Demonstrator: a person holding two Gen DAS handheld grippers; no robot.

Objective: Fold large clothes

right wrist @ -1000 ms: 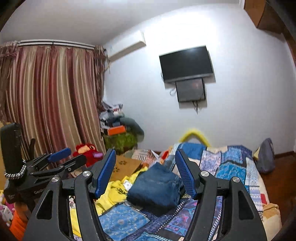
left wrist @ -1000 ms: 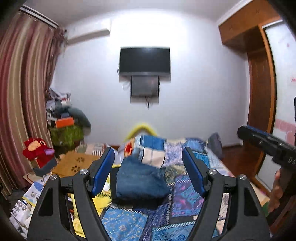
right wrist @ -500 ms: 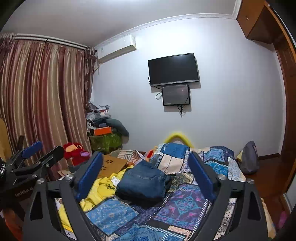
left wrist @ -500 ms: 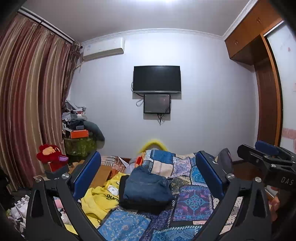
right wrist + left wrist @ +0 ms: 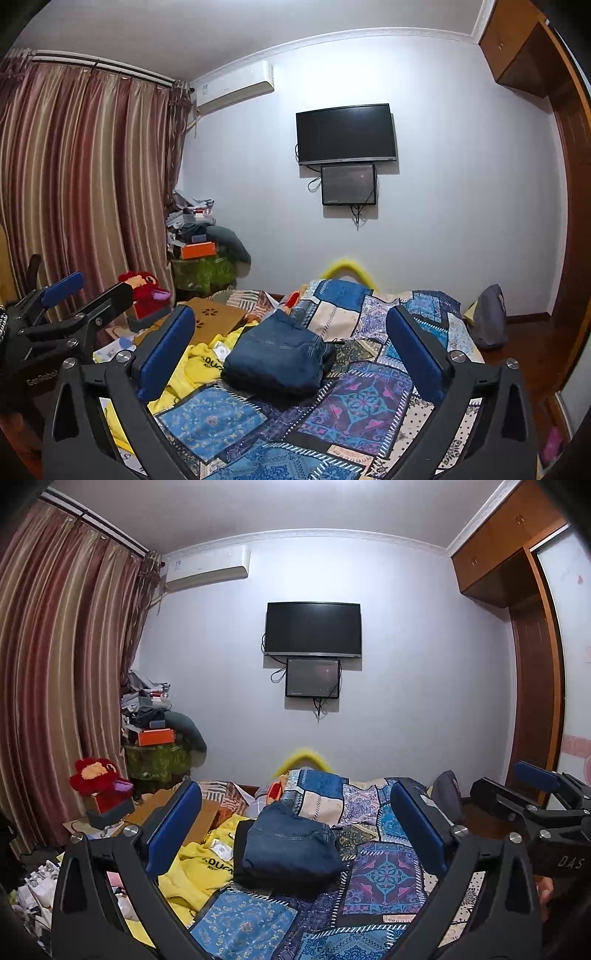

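The folded jeans (image 5: 290,845) are dark blue denim, matt, with visible stitched seams. Under them the patchwork bedspread (image 5: 384,878) is printed cloth. The yellow garment (image 5: 199,867) looks like soft knit fabric. The left gripper (image 5: 295,830) and right gripper (image 5: 291,350) have matt black plastic frames, blue pads and bright metal screws. The curtain (image 5: 85,184) is striped cloth with a slight sheen; the wardrobe (image 5: 532,672) is smooth brown wood.
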